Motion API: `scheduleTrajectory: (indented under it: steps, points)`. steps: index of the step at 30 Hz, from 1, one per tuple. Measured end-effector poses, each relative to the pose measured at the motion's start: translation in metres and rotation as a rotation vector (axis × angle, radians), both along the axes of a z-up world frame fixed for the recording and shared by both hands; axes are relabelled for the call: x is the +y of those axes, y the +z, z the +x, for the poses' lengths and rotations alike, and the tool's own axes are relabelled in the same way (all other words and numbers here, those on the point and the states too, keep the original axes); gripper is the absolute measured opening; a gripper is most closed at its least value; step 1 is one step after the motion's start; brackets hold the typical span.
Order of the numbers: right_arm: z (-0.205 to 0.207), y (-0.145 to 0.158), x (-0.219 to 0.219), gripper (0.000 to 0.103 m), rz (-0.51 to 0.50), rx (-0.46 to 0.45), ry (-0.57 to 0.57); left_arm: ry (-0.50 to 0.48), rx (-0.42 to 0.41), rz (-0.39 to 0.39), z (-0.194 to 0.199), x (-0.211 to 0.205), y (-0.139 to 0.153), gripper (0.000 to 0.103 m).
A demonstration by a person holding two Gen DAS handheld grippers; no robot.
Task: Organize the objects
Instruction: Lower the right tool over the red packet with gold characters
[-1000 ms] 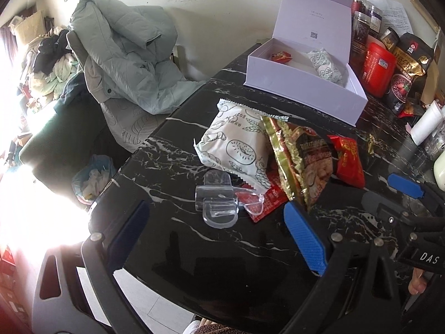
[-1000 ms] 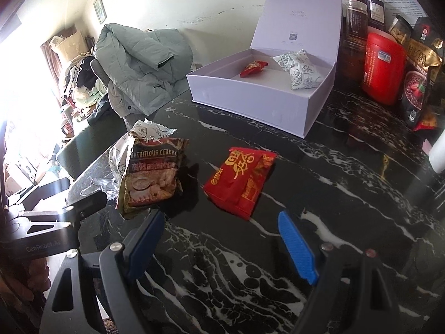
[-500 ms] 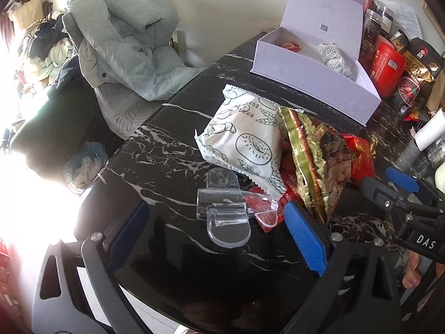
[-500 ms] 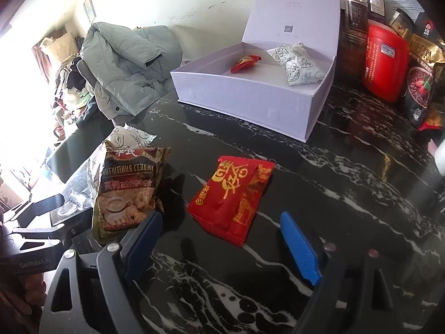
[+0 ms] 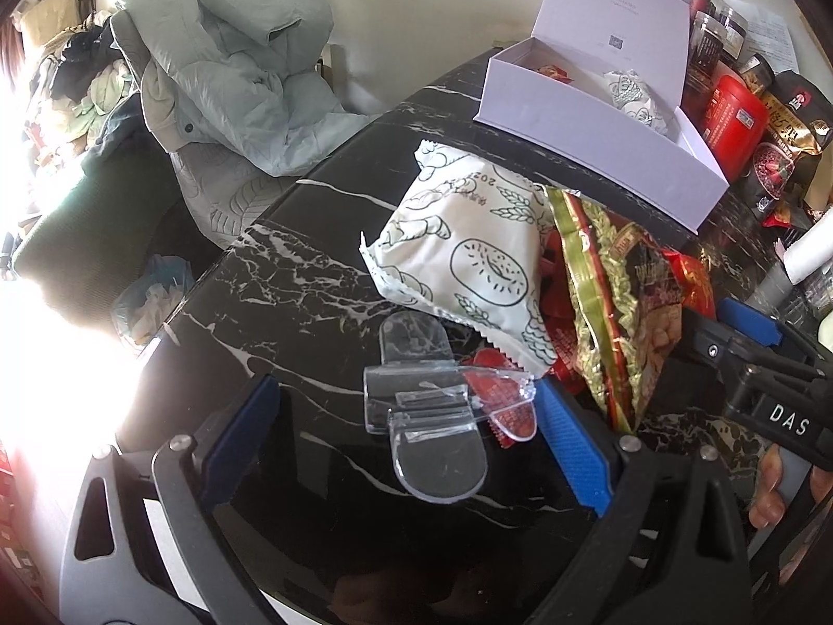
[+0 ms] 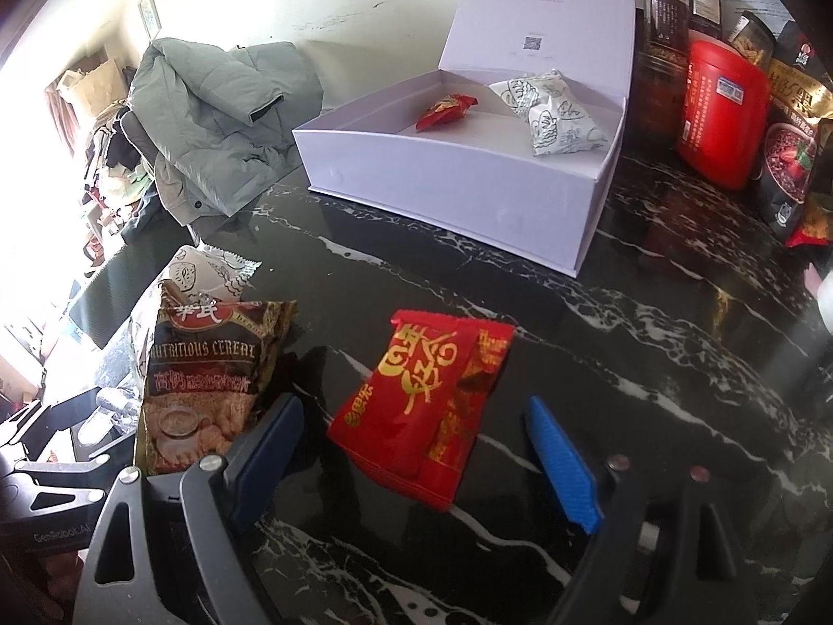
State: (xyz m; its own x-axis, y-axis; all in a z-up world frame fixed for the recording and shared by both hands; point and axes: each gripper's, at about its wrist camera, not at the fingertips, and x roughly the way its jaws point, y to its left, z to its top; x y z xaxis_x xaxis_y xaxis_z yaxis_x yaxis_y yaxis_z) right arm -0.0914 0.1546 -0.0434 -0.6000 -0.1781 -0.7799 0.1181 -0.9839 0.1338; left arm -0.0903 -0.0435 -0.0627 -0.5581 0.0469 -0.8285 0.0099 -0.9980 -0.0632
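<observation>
Hovering with jaws released, left gripper (image 5: 401, 442) over clear plastic clip (image 5: 432, 416), right gripper (image 6: 416, 463) around flat red snack packet (image 6: 421, 406), lavender cardboard box (image 6: 453, 192) seen at twelve o'clock.

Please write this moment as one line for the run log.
left gripper: open, around clear clip | right gripper: open, around red packet | white box: lid up, holds two packets

Lived-in home, coat (image 5: 229, 57) over chair, snack-cluttered marble table (image 6: 651, 354)
</observation>
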Motion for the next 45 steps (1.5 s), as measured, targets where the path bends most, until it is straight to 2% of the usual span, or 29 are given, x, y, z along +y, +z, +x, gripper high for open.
scheduleTrajectory:
  steps: [2,5,9,11,15,27,36,38,40,42,45]
  points:
    - [0.001,0.000,0.000,0.088,-0.001,0.003,0.000,0.001,0.005,0.004,0.001,-0.001,0.000,0.097]
    - [0.003,0.000,0.000,0.082,0.012,0.008,0.005,-0.005,0.015,0.007,0.004,0.000,0.002,0.088]
    - [0.006,0.001,-0.001,0.060,0.036,0.016,0.025,-0.011,0.023,0.009,0.009,0.000,0.004,0.078]
    - [0.008,0.001,-0.001,0.059,0.041,0.018,0.032,-0.008,0.024,0.008,0.012,0.000,0.005,0.074]
    - [0.015,0.002,0.001,0.058,0.040,0.018,0.043,0.000,0.022,0.007,0.018,-0.001,0.007,0.059]
    - [0.058,0.002,0.006,0.058,0.064,0.000,0.135,-0.067,0.001,0.021,0.038,0.010,0.008,0.059]
    - [0.085,0.000,0.005,0.060,0.100,0.011,0.178,-0.146,0.006,-0.032,0.056,0.031,0.006,0.060]
    - [0.084,0.000,0.005,0.064,0.087,0.010,0.182,-0.141,0.006,-0.031,0.056,0.033,0.006,0.061]
    - [0.082,0.000,0.006,0.073,0.061,0.006,0.186,-0.138,0.004,-0.008,0.055,0.031,0.006,0.068]
    - [0.081,0.001,0.006,0.074,0.050,0.007,0.185,-0.134,0.000,-0.003,0.054,0.031,0.006,0.073]
    - [0.079,0.000,0.007,0.074,0.058,0.012,0.165,-0.133,0.005,-0.028,0.055,0.035,0.004,0.075]
